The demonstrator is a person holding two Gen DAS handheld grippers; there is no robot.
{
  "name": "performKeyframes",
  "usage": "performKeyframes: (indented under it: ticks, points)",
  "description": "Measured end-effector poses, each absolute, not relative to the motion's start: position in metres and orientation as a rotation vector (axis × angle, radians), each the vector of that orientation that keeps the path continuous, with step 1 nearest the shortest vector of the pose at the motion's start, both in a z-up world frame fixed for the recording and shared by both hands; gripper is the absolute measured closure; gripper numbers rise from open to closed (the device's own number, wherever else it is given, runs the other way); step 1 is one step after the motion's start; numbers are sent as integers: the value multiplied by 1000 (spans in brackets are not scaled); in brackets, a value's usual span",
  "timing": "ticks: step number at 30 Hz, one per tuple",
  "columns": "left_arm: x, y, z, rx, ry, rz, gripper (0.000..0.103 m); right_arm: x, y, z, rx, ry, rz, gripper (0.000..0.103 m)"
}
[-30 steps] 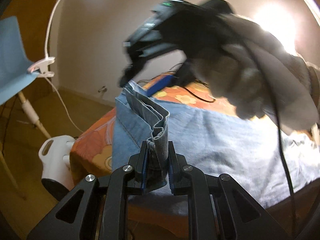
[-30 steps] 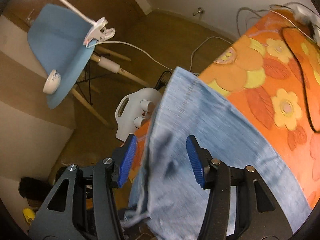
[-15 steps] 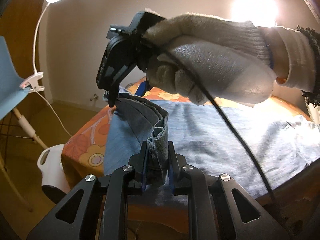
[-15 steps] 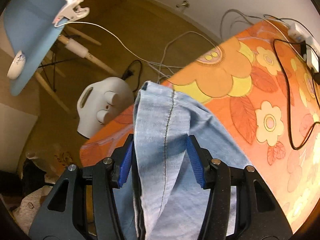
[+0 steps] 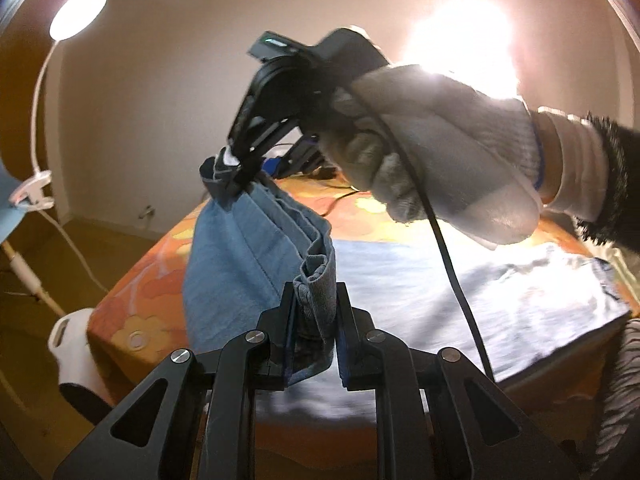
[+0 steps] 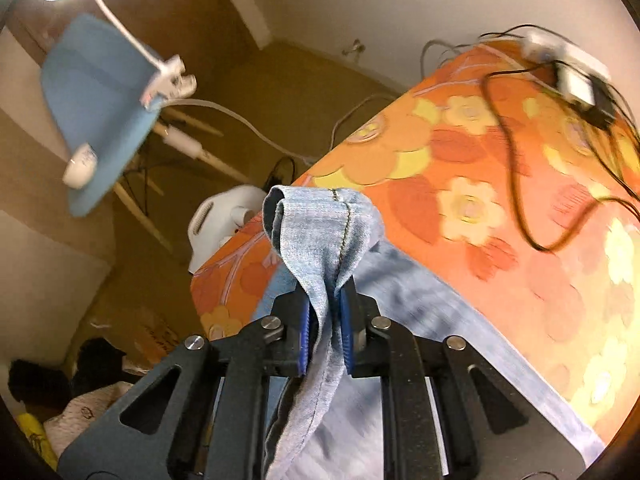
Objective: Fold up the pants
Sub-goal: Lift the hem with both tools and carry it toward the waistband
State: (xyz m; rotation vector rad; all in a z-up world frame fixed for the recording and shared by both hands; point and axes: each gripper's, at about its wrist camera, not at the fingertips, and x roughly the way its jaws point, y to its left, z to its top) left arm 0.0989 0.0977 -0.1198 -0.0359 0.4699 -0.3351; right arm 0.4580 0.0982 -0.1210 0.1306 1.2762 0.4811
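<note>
Both hems of the pants (image 5: 256, 256) are pinched: left hand-held gripper (image 5: 314, 332) low centre, right hand-held gripper (image 6: 326, 330) closing on bunched denim. Either thin bite could slip as cloth lifts off the bed (image 6: 480, 184).

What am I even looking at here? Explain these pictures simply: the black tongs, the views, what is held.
No robot here: a person holds a two-finger gripper in each hand, each with a camera looking along its fingers. The left camera shows the left gripper shut on a folded edge of the jeans, and the gloved hand carrying the right gripper. The right camera shows the right gripper, jaws closing, its blue pads already pinching another bunch of the jeans. The rest of the jeans lies on an orange flowered cover.
</note>
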Motion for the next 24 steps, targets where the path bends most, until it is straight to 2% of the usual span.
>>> performKeyframes:
  ticks: [14, 24]
  points:
    - [65, -10, -59, -25, 459, -587, 88, 376, -78, -43, 304, 1144, 386, 91]
    - [60, -79, -53, -1, 466, -748, 88, 315, -175, -14, 346, 1099, 313, 91]
